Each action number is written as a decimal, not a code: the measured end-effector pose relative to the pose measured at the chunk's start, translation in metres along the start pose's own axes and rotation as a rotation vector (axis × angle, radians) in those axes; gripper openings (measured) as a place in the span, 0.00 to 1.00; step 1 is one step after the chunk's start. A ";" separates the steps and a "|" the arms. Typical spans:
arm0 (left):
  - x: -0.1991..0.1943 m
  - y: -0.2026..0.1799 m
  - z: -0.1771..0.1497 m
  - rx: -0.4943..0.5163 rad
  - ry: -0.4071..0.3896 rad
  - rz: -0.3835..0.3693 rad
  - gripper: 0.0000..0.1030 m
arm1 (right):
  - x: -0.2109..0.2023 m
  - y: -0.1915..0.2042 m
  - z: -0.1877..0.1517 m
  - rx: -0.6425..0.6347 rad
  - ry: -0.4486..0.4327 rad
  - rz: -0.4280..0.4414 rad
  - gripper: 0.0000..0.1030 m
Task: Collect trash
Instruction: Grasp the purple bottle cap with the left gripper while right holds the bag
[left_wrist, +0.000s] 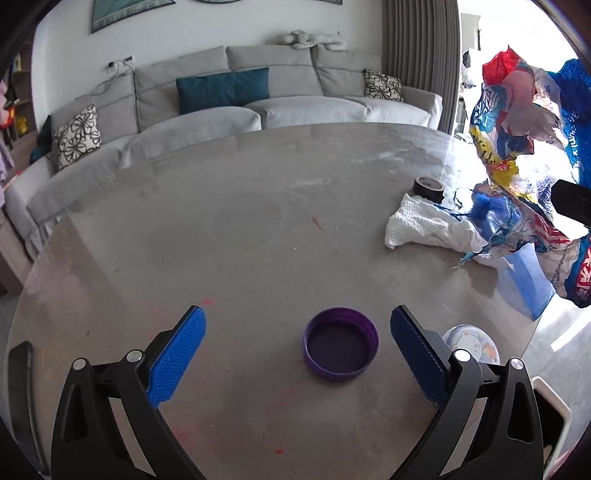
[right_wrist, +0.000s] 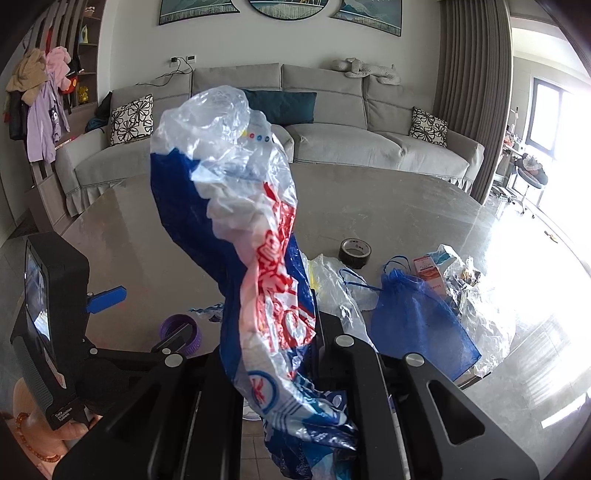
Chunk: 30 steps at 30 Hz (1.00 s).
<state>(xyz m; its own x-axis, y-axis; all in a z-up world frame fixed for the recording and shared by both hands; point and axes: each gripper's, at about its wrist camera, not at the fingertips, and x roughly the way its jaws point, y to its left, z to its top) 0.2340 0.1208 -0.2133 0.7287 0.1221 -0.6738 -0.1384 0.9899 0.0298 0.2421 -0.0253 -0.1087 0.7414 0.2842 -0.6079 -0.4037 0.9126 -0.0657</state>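
Note:
A purple cap (left_wrist: 341, 349) lies open side up on the grey round table (left_wrist: 258, 221). My left gripper (left_wrist: 298, 326) is open low over the table, its blue pads (left_wrist: 177, 362) either side of the cap and clear of it. From the right wrist, the left gripper (right_wrist: 155, 310) shows at the left by the cap (right_wrist: 181, 326). My right gripper (right_wrist: 273, 354) is shut on a crumpled blue, white and red plastic bag (right_wrist: 255, 236) that stands up out of the jaws and hides the fingertips. The same bag (left_wrist: 517, 147) hangs at the right of the left wrist view.
At the table's right side lie a white paper towel (left_wrist: 417, 225), a dark tape roll (right_wrist: 354, 251), a blue mesh pouch (right_wrist: 417, 325), a small carton (right_wrist: 430, 269) and clear wrappers (right_wrist: 480, 306). A grey sofa (left_wrist: 221, 110) stands behind the table. A hand (right_wrist: 33, 424) holds the left gripper.

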 end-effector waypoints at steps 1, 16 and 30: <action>0.003 0.000 -0.001 -0.005 0.004 -0.004 0.88 | 0.000 0.004 -0.001 -0.002 0.003 0.000 0.12; 0.021 -0.010 -0.011 0.043 0.066 -0.042 0.08 | 0.009 0.019 -0.011 -0.010 0.030 0.015 0.12; 0.003 -0.003 -0.007 0.043 0.020 -0.054 0.05 | -0.007 0.015 -0.011 0.003 0.015 -0.005 0.13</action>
<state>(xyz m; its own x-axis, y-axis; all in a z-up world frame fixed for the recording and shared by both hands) 0.2317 0.1177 -0.2209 0.7207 0.0674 -0.6899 -0.0696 0.9973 0.0247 0.2253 -0.0170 -0.1145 0.7352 0.2756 -0.6193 -0.3988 0.9146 -0.0664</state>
